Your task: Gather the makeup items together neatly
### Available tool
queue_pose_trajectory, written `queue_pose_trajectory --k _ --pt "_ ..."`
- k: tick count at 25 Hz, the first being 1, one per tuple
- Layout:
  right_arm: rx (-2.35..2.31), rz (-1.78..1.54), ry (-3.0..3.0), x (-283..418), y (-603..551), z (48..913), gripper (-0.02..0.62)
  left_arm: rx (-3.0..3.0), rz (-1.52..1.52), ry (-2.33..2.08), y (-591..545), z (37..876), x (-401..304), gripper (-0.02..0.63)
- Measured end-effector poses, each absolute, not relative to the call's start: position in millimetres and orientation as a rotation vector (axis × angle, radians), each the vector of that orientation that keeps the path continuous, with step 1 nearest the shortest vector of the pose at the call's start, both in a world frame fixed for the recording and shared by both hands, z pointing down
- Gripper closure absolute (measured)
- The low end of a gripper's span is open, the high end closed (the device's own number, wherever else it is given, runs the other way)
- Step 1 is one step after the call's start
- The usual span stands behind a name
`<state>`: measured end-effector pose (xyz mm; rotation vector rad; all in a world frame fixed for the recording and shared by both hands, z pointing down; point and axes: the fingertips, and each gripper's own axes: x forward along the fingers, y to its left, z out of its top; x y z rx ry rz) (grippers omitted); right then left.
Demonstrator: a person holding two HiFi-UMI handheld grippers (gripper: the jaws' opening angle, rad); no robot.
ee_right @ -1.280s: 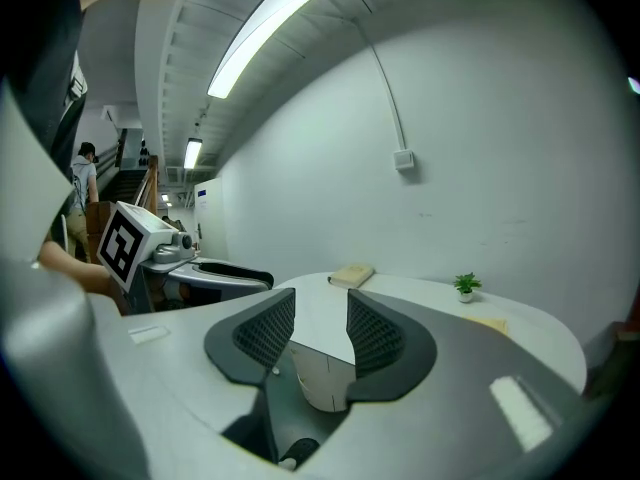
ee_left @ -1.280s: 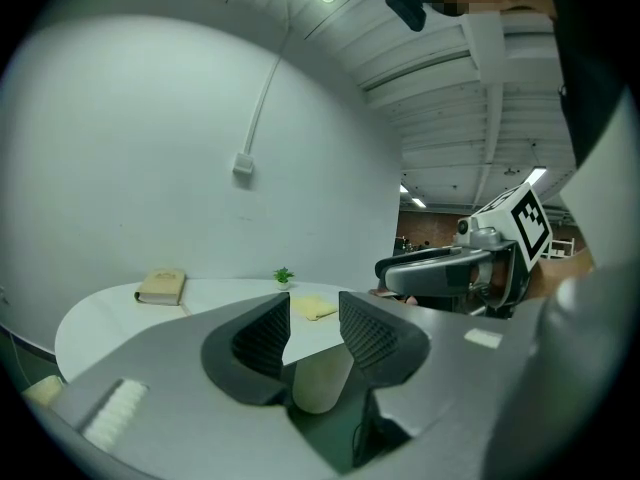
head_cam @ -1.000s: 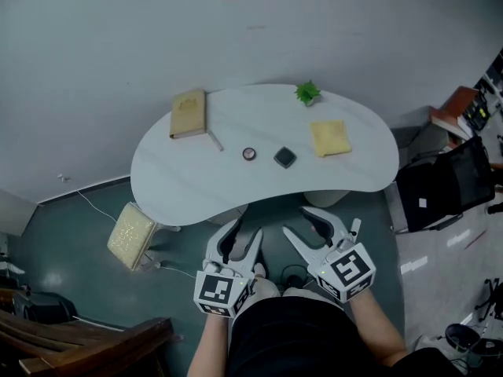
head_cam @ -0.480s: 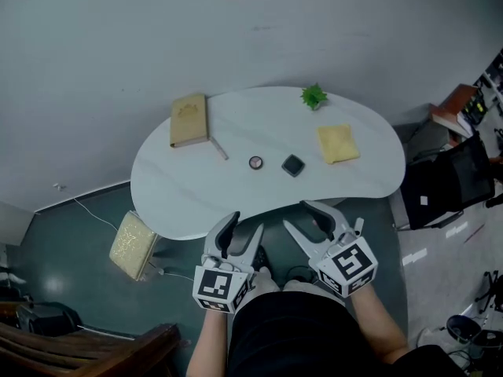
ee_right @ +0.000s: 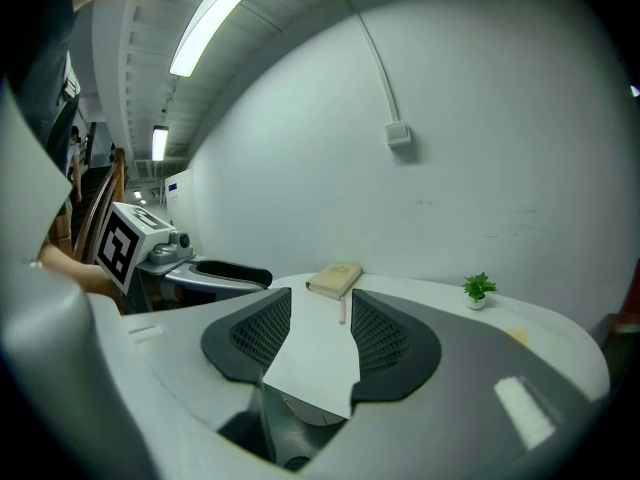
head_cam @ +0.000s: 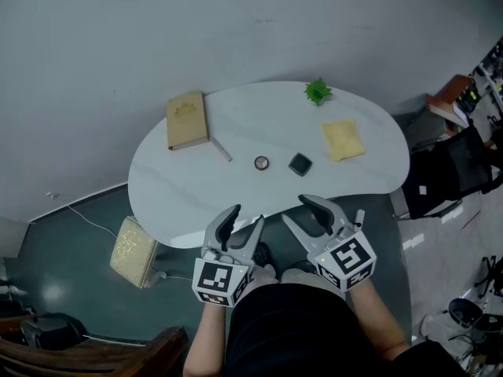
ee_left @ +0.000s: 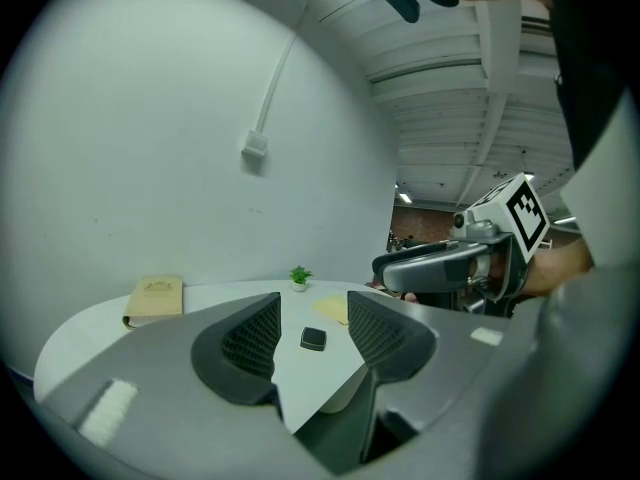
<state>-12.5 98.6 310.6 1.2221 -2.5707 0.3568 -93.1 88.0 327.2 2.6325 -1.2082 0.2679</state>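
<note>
Two empty: left gripper (head_cam: 247,215) just widened, right gripper (head_cam: 293,208) half open

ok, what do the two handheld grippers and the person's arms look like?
Left gripper and right gripper match: light grey bodies, curved jaws lined with dark ribbed pads, each carrying a white cube printed with black square markers. Forearms show no sleeves; the person wears a black top.
</note>
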Motion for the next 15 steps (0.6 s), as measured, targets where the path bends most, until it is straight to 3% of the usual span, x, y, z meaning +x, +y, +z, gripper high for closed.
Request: queue_pose_trajectory --k 15 --pt "1.262 0.405 -2.44 -26 61 341 0.425 2.618 0.284 -1.122 54 345 -114 0.397"
